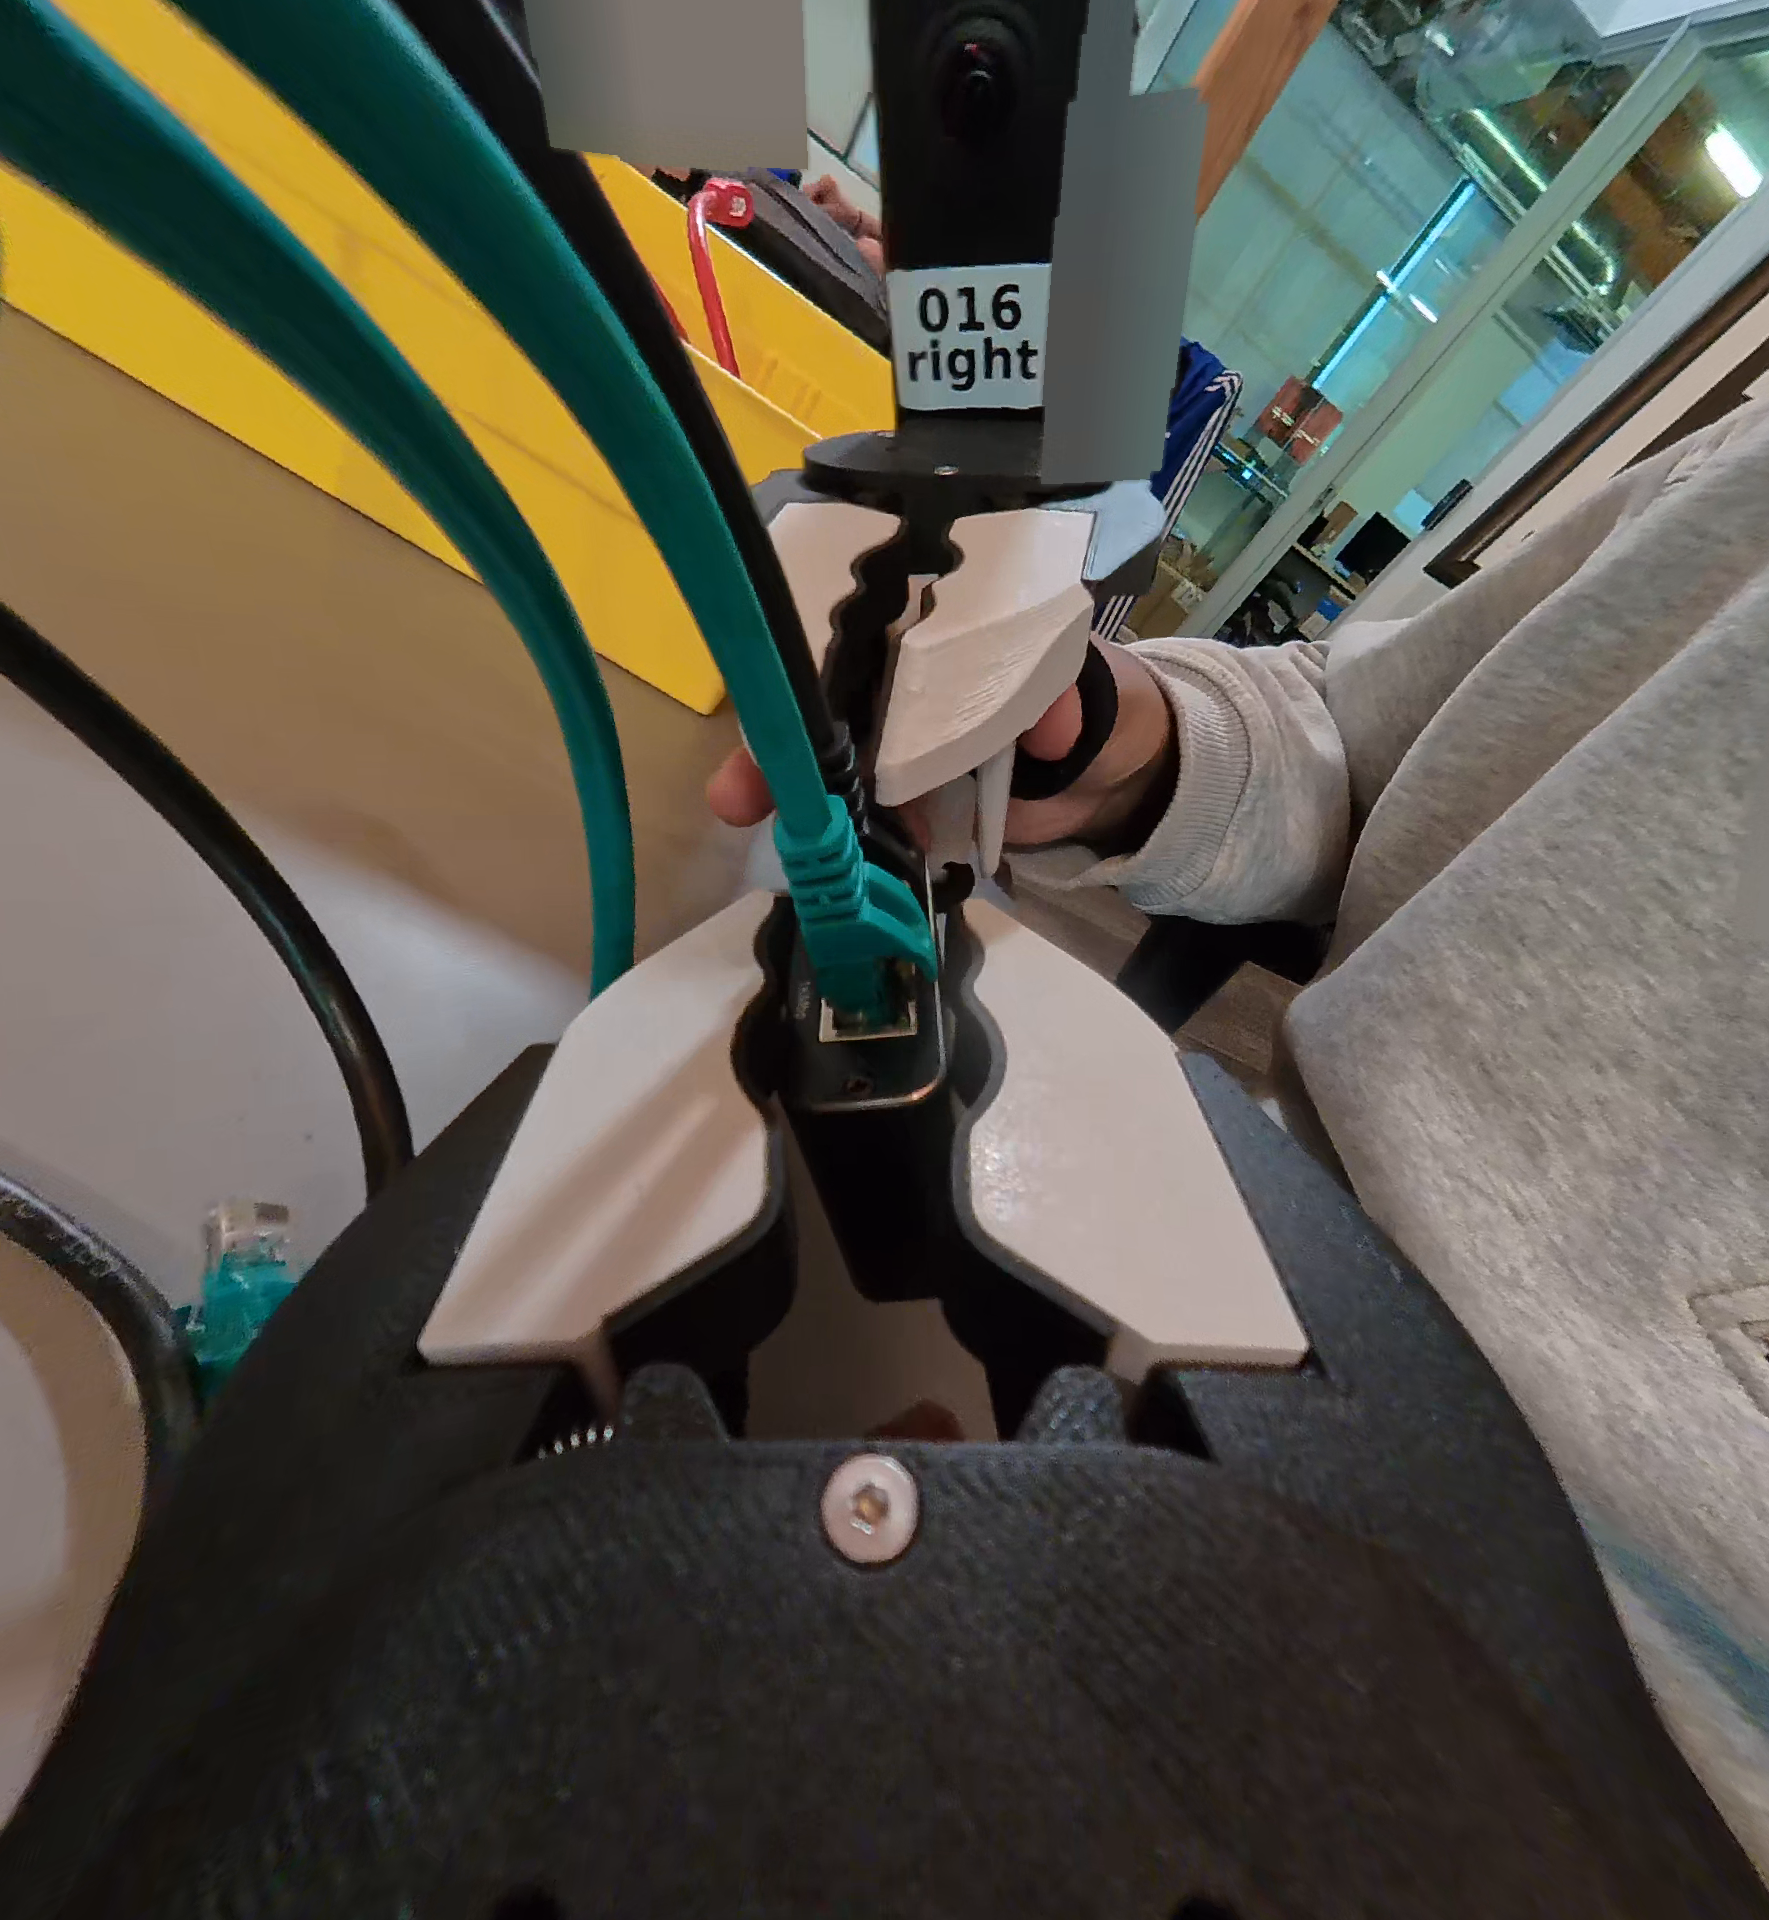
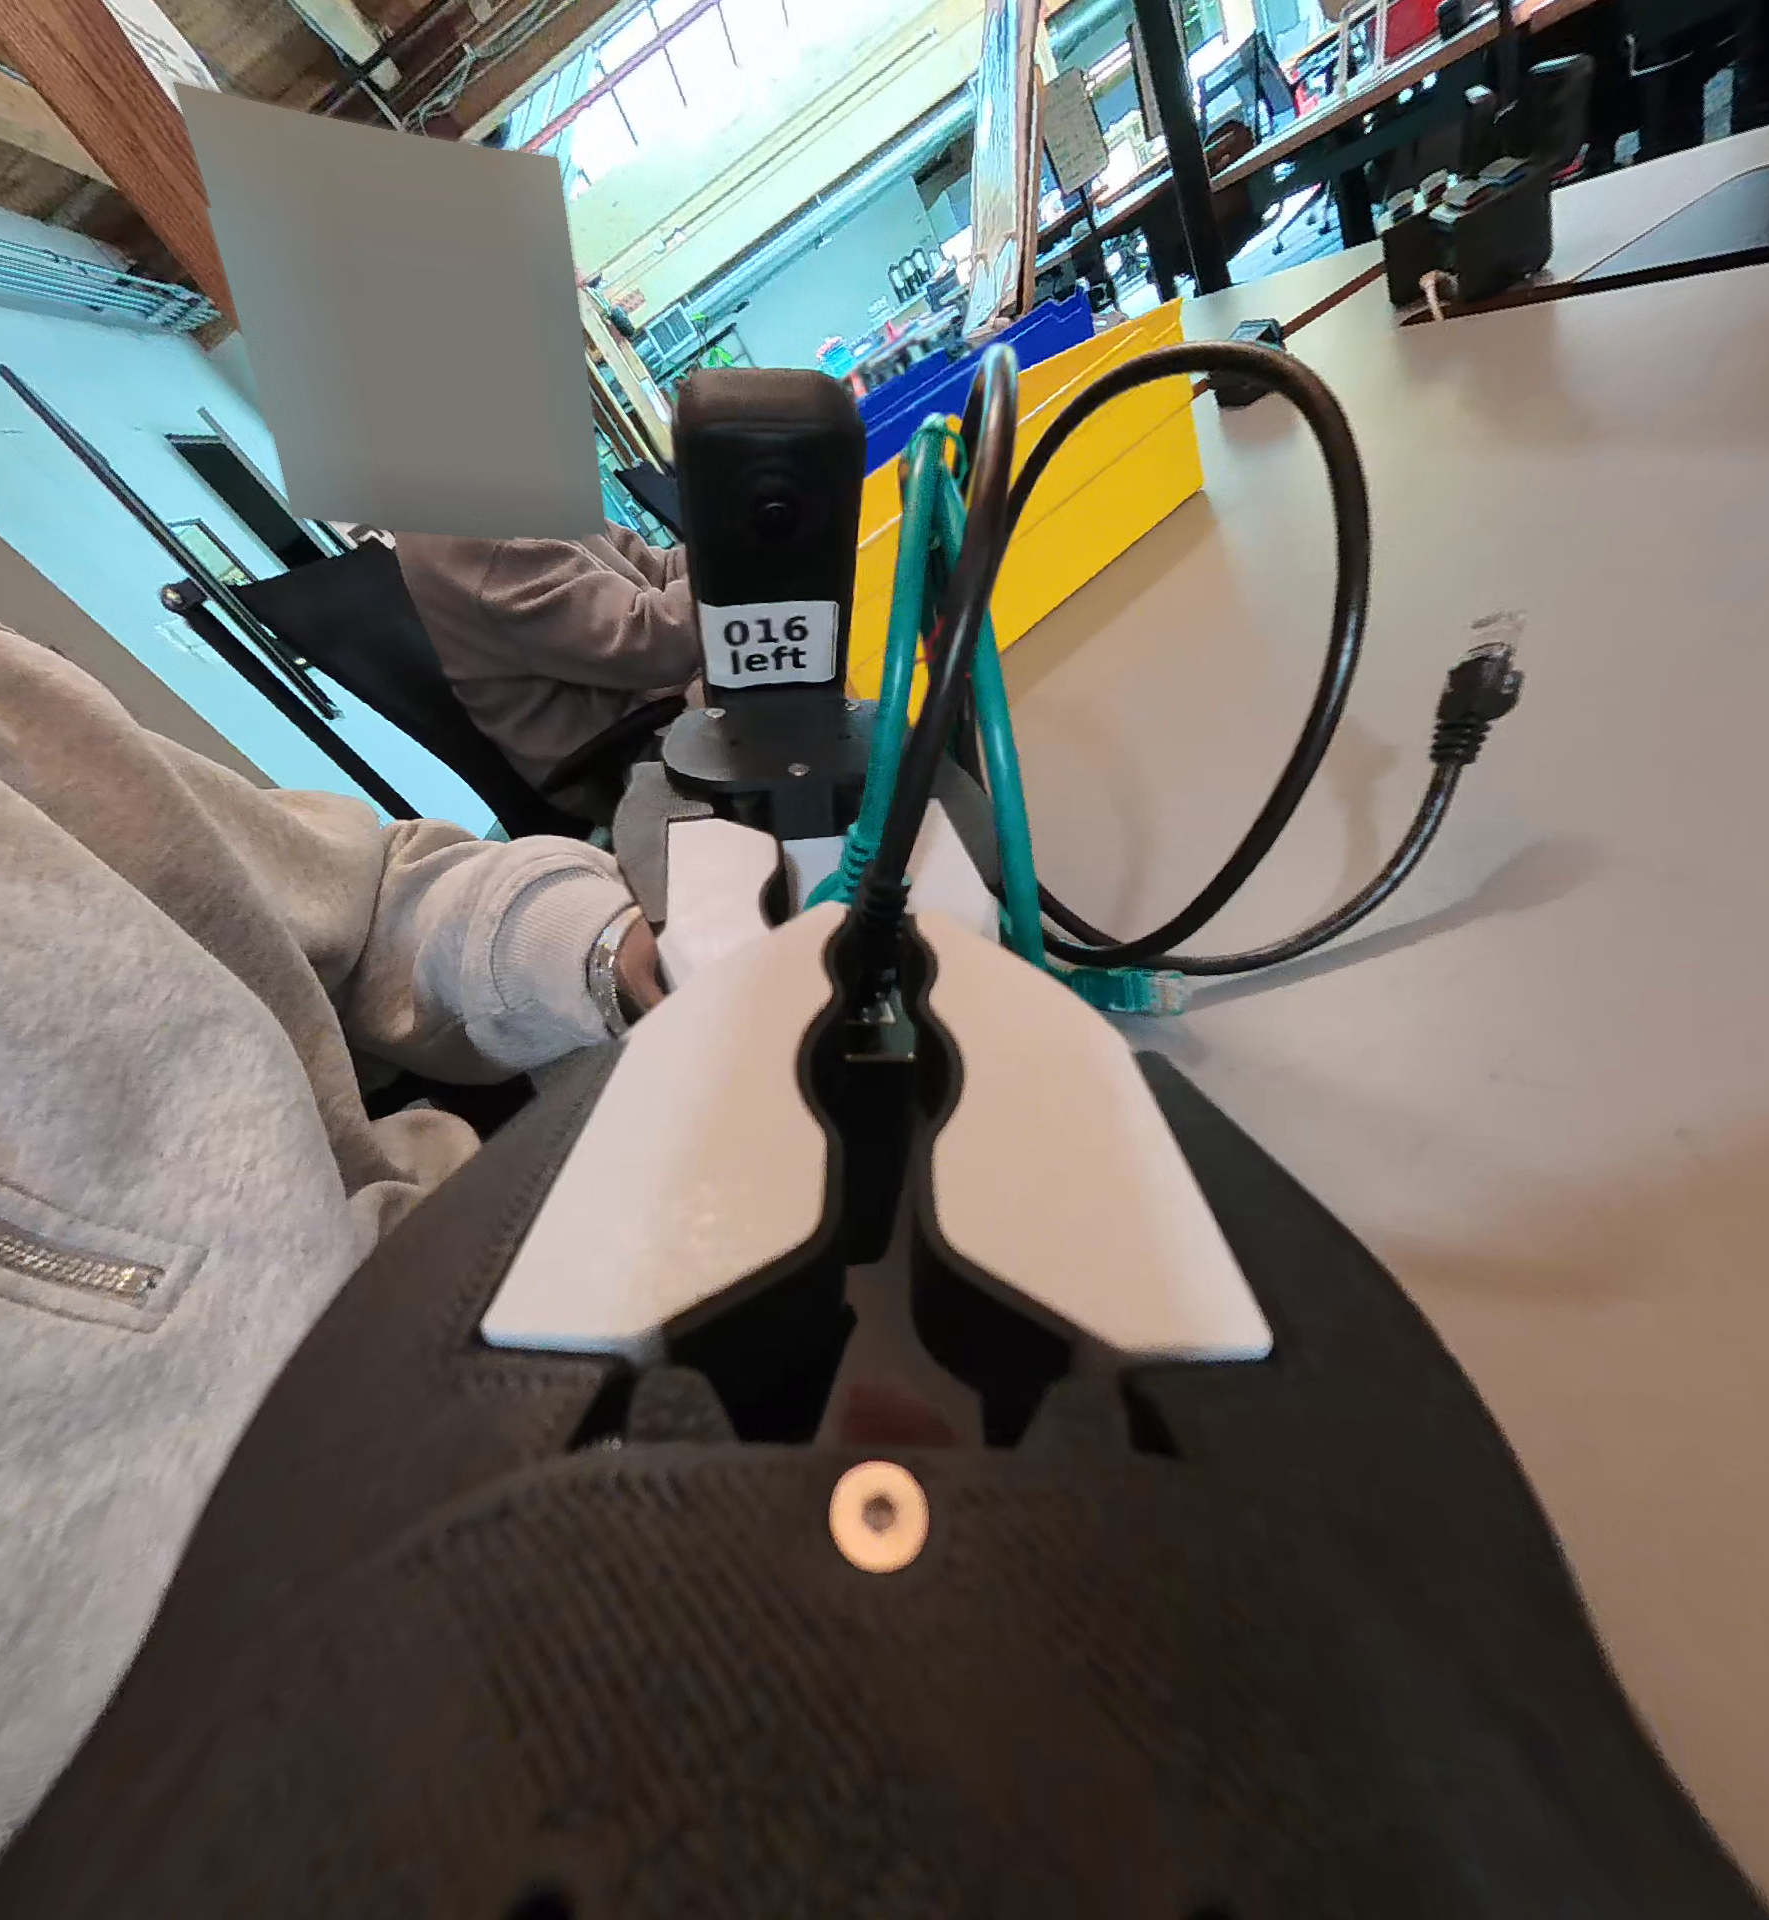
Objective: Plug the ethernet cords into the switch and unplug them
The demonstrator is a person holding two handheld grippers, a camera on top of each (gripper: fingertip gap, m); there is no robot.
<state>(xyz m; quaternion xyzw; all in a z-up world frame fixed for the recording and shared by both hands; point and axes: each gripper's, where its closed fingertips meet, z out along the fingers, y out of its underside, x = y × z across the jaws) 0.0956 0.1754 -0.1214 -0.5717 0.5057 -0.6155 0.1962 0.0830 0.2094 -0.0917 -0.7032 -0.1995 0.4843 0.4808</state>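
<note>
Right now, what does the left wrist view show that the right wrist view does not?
Only left wrist view: the switch, held in the left gripper, with the green plug seated in its port. Only right wrist view: the black cord's free plug lying on the table. Both: green cord, black cord, yellow bin.

Left wrist view: mounted behind left gripper (image 1: 864, 997), looking forward along its fingers, very close on the switch (image 1: 864, 1070), facing the right gripper (image 1: 911, 665) head-on. Right wrist view: mounted behind right gripper (image 2: 875, 977), aimed the opposite way, facing the left gripper (image 2: 818, 862) at close range. Shared: switch (image 2: 875, 1039), green cord (image 1: 838, 883) (image 2: 1005, 810), black cord (image 1: 745, 520) (image 2: 1347, 582), yellow bin (image 1: 236, 343) (image 2: 1088, 436), table (image 1: 80, 883) (image 2: 1534, 1039).
</note>
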